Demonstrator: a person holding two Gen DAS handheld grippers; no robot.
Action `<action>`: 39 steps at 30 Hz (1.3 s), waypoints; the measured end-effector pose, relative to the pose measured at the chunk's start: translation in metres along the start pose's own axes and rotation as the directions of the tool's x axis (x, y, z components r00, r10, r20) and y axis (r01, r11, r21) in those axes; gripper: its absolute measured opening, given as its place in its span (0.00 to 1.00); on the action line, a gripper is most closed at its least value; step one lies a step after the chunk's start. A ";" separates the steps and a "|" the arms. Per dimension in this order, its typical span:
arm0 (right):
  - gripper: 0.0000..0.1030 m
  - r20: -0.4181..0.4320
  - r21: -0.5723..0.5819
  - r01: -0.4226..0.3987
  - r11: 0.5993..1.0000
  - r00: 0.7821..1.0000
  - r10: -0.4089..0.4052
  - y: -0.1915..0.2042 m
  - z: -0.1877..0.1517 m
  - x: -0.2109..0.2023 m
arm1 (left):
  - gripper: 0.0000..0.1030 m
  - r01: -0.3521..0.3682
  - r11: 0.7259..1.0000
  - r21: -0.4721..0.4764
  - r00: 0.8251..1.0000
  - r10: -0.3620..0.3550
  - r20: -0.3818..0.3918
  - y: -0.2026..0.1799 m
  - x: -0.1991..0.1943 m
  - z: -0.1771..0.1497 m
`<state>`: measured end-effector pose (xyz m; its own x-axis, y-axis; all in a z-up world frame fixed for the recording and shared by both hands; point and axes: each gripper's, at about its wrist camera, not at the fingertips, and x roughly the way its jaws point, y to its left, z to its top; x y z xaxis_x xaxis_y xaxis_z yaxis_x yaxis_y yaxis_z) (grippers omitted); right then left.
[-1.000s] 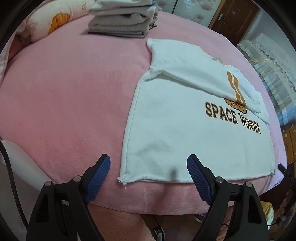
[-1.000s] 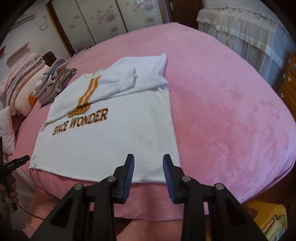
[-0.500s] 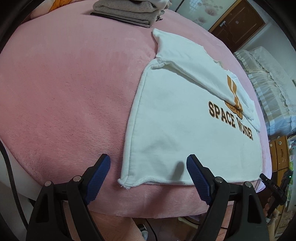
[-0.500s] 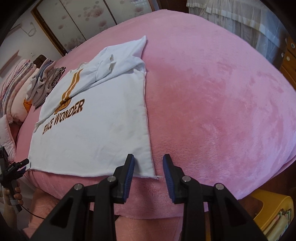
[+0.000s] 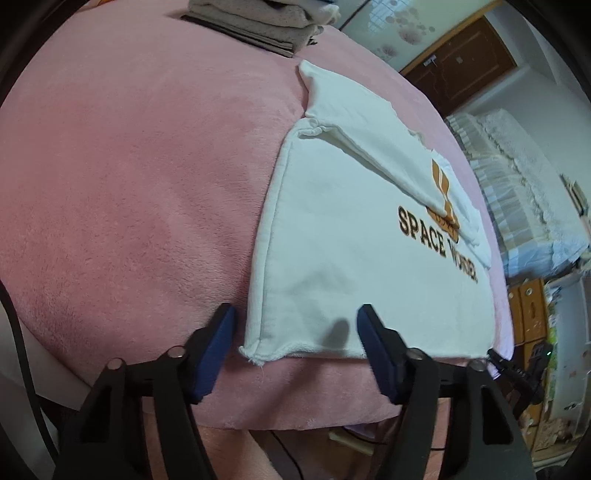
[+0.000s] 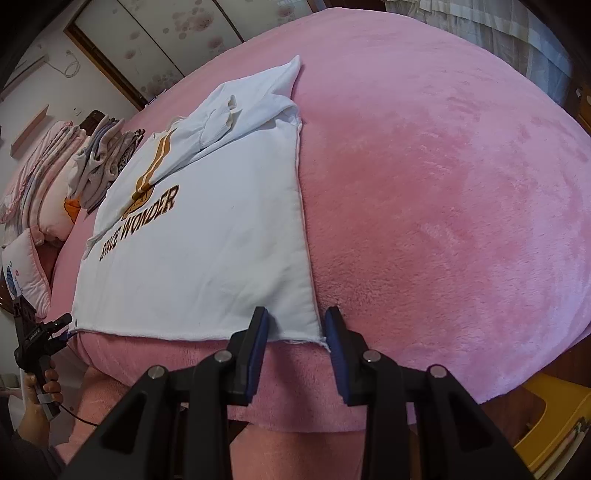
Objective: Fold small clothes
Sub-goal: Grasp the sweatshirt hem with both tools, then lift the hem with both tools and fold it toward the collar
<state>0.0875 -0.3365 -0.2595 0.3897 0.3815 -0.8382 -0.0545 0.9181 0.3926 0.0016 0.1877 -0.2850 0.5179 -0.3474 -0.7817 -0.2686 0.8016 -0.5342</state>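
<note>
A white "SPACE WONDER" T-shirt [image 5: 351, 243] lies flat on a pink bed with both sleeves folded in over the chest; it also shows in the right wrist view [image 6: 207, 251]. My left gripper [image 5: 295, 325] is open, its blue pads on either side of the shirt's near-left hem corner. My right gripper [image 6: 297, 325] is open, narrower, with its pads straddling the near-right hem corner. Neither holds cloth.
The pink plush bed [image 5: 129, 184] drops off just below the hem. A stack of folded clothes [image 5: 258, 18] sits at the far end, also in the right wrist view [image 6: 99, 155], with pillows [image 6: 33, 184] beside it. A yellow stool [image 6: 554, 417] stands below right.
Both grippers have moved forward and down to the hem. The left now frames the left corner, the right frames the right corner. Both jaws stay open.
</note>
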 end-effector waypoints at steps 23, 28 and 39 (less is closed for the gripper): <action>0.06 0.021 -0.049 -0.111 0.993 0.994 0.112 0.011 0.020 -0.026 | 0.05 0.093 0.995 -0.039 0.996 -0.094 -0.008 -0.018 -0.008 0.022; 0.06 0.117 -0.076 -0.187 0.979 0.974 0.195 0.026 0.054 -0.058 | 0.05 0.207 0.969 -0.134 0.976 -0.196 0.096 -0.027 -0.025 0.050; 0.06 0.268 -0.113 -0.169 0.979 0.944 0.194 0.071 0.167 -0.067 | 0.05 0.192 0.953 -0.233 0.967 -0.143 0.211 -0.064 -0.016 0.153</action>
<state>0.2113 -0.3150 -0.1117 0.6039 0.5089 -0.6135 -0.2230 0.8468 0.4829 0.1348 0.2168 -0.1889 0.7106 -0.3482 -0.6113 -0.3459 0.5838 -0.7346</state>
